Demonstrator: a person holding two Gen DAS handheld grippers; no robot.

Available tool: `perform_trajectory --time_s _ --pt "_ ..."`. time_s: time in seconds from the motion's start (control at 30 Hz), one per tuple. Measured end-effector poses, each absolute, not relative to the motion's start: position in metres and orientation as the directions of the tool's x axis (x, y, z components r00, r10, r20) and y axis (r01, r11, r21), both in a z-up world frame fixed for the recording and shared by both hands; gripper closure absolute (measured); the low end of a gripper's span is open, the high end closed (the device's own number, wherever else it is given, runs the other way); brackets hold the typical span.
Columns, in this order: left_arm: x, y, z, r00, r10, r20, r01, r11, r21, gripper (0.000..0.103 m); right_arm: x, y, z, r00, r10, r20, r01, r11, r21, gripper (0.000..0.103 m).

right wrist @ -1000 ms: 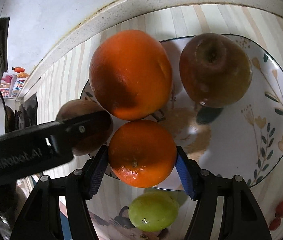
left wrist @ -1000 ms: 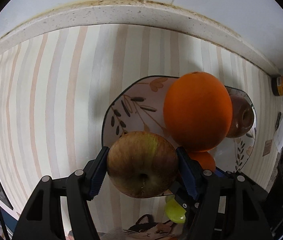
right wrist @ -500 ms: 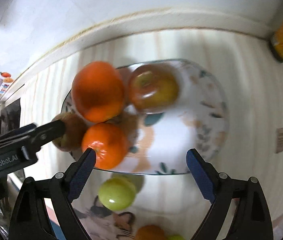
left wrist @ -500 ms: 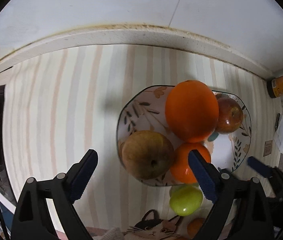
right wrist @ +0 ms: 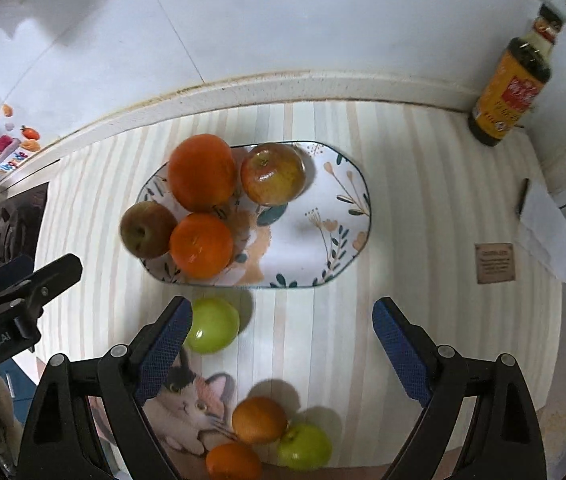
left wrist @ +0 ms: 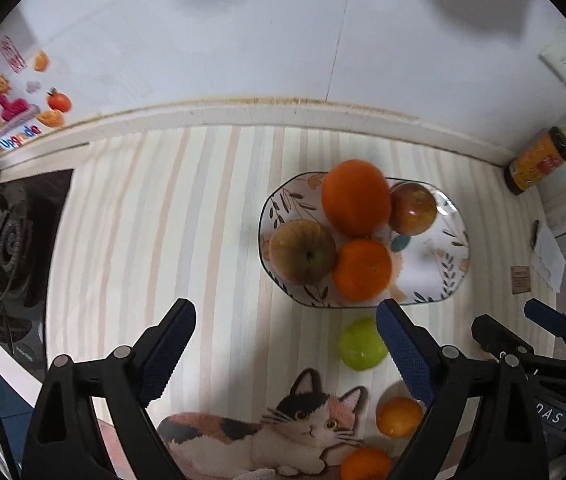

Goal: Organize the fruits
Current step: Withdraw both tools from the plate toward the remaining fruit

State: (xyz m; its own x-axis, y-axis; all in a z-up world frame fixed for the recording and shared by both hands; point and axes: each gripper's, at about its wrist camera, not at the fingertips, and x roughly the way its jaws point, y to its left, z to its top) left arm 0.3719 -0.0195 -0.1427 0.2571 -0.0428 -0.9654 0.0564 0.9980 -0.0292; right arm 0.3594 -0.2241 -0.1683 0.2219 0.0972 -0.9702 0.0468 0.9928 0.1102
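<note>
A leaf-patterned plate [left wrist: 449, 264] [right wrist: 335, 216] holds a large orange [left wrist: 356, 198] [right wrist: 202, 178], a small orange [left wrist: 362, 269] [right wrist: 201, 245], a red apple [left wrist: 412, 208] [right wrist: 273, 173] and a brownish apple [left wrist: 302, 250] [right wrist: 147, 229]. A green apple [left wrist: 361, 344] [right wrist: 211, 325] lies on the counter in front of the plate. My left gripper [left wrist: 285, 340] is open and empty, pulled back from the plate. My right gripper [right wrist: 282, 336] is open and empty; the green apple sits by its left finger.
Two small oranges [right wrist: 259, 420] [right wrist: 233, 461] and a second green apple [right wrist: 304, 446] lie near a cat-print mat [left wrist: 267, 432]. A sauce bottle [right wrist: 509, 88] stands at the back right corner. A stove [left wrist: 3, 240] is at the left. Papers [right wrist: 545, 232] lie at the right.
Both grippers opened, leaving the brownish apple and the small orange on the plate, then pulled back and up from it.
</note>
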Motion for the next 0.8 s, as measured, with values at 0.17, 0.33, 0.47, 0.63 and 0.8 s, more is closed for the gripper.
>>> perform_trajectory --time_s 0.17,0.33,0.47,0.63,0.8 --pt "0.348 -0.021 -0.117 0.313 -0.045 -0.949 0.062 0.998 -0.027 0.011 0.332 -0.225 -0.134 0.276 0.093 -0.957 0.035 0.994 0.106 0.009" --pt "0.317 -0.022 -0.086 0.378 -0.044 -0.925 0.075 0.997 -0.017 0.011 0.303 -0.224 -0.095 0.351 0.071 -0.934 0.025 0.996 0.086 0.009" --pt "0.298 -0.021 -0.068 0.419 -0.051 -0.907 0.073 0.997 -0.022 0.011 0.283 -0.225 -0.069 0.401 0.062 -0.914 0.027 0.996 0.080 0.009" --pt "0.279 -0.020 -0.048 0.456 -0.056 -0.888 0.075 0.997 -0.024 0.011 0.262 -0.226 -0.047 0.442 0.062 -0.895 0.030 0.996 0.083 0.009" --pt "0.267 -0.018 -0.040 0.468 -0.057 -0.882 0.074 0.997 -0.025 0.011 0.246 -0.225 -0.033 0.467 0.076 -0.881 0.033 0.994 0.103 0.009"
